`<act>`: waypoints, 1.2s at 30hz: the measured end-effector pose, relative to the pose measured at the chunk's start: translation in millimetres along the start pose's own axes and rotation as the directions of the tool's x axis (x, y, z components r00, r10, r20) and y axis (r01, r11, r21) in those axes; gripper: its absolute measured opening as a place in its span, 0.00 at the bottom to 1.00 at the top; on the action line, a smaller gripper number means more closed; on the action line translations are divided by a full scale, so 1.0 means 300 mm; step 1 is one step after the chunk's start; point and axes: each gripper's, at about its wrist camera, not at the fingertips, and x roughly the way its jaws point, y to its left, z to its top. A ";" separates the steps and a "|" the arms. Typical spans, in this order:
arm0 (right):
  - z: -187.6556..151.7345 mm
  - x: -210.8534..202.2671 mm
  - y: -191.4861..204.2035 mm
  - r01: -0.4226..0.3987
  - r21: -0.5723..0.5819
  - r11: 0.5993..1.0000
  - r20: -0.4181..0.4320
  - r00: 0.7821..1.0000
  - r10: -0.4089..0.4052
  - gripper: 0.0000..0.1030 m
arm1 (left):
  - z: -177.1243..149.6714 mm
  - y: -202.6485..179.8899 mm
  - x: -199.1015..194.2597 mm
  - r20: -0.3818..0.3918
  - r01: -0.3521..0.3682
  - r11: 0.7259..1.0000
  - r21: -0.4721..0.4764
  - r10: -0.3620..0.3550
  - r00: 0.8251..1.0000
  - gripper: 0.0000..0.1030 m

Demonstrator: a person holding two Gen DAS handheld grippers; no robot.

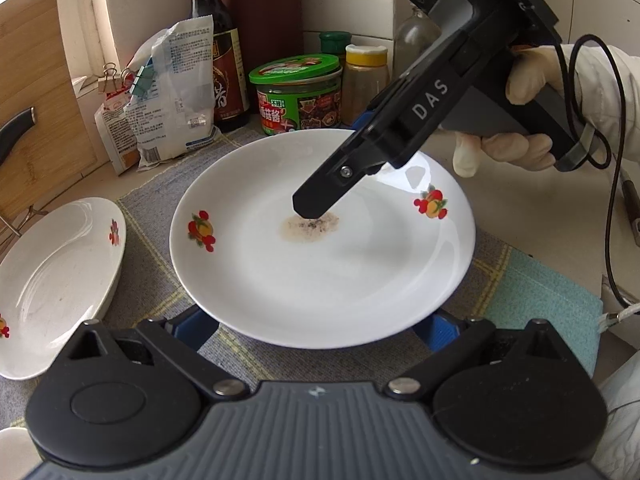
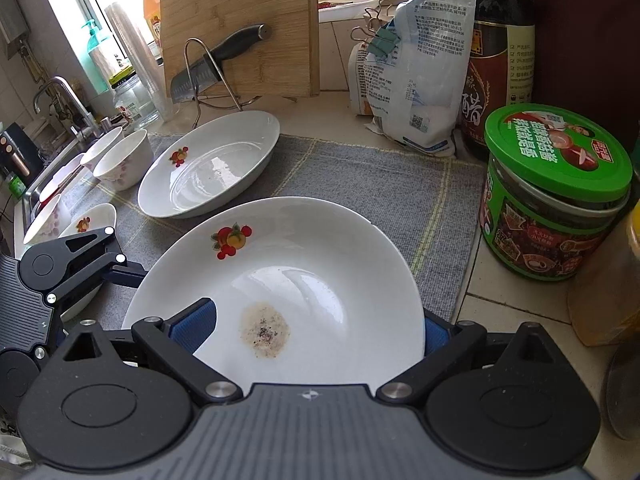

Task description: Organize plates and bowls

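Observation:
A white plate [image 1: 320, 272] [image 2: 320, 264] with fruit prints and a brownish stain [image 2: 264, 332] lies on the grey mat [image 2: 360, 176]. My right gripper [image 1: 340, 164] [image 2: 316, 328] straddles its rim, open: one finger rests inside the plate, the other sits under the rim. My left gripper [image 1: 316, 332] is open at the opposite rim, which hides its fingertips. A second, similar plate [image 1: 56, 280] [image 2: 208, 168] lies to the left. Several white bowls [image 2: 124, 160] stand beyond it near the sink.
A green-lidded jar [image 2: 556, 192], a dark bottle [image 2: 500, 60] and a clipped bag [image 2: 416, 80] crowd the back right. A cutting board [image 2: 240, 28] with a knife leans on a rack. A teal cloth [image 1: 540, 304] lies at the mat's edge. A gloved hand [image 1: 520, 80] holds the right gripper.

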 end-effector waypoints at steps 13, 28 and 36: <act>0.026 0.043 -0.049 0.030 -0.002 1.000 0.009 1.000 -0.030 0.99 | 0.027 0.037 0.061 -0.021 0.004 1.000 -0.020 -0.004 1.000 0.98; 0.015 0.007 -0.030 0.102 -0.027 0.994 0.027 0.995 -0.101 1.00 | -0.004 0.025 0.018 -0.026 -0.021 0.997 -0.069 0.019 0.999 0.98; 0.032 -0.084 0.061 0.165 -0.058 0.985 0.077 0.984 -0.160 1.00 | -0.046 0.007 -0.115 -0.055 -0.103 0.977 -0.189 0.094 0.994 0.98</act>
